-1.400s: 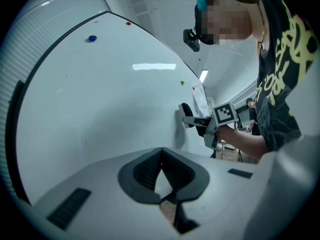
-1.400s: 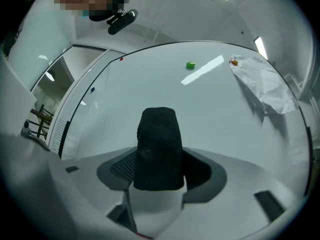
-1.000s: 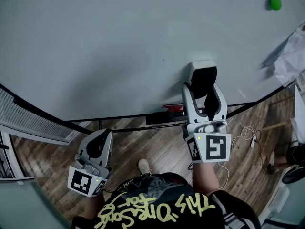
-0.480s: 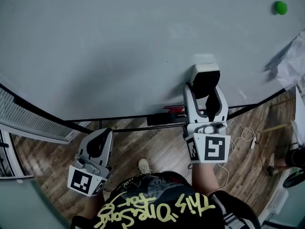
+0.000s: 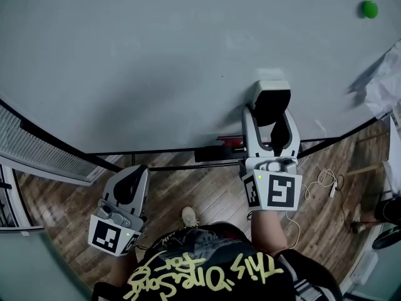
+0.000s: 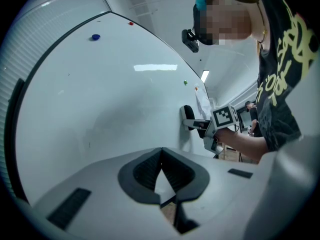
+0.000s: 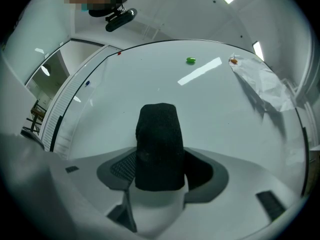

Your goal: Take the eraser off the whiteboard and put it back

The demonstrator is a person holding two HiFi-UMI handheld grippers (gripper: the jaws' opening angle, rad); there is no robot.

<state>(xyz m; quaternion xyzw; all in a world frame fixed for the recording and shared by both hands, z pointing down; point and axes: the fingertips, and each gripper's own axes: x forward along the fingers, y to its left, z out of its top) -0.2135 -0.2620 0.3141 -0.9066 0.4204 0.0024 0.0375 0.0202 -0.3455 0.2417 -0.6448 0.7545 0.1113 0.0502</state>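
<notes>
Yellow script on the black shirt reads partly "This".

Both grippers were made of pale grey moulded plastic. The jaws of the left gripper were lined with dark ribbed pads, and the same lining was seen on the right gripper. A right cube with black-and-white square markers was mounted at that gripper's near end, and a left cube of the same kind on the other. A small green light was lit beside the right cube. A black short-sleeved T-shirt scrawled with yellow lettering was worn, along with a pale shoe. A black camera was carried at the head.
</notes>
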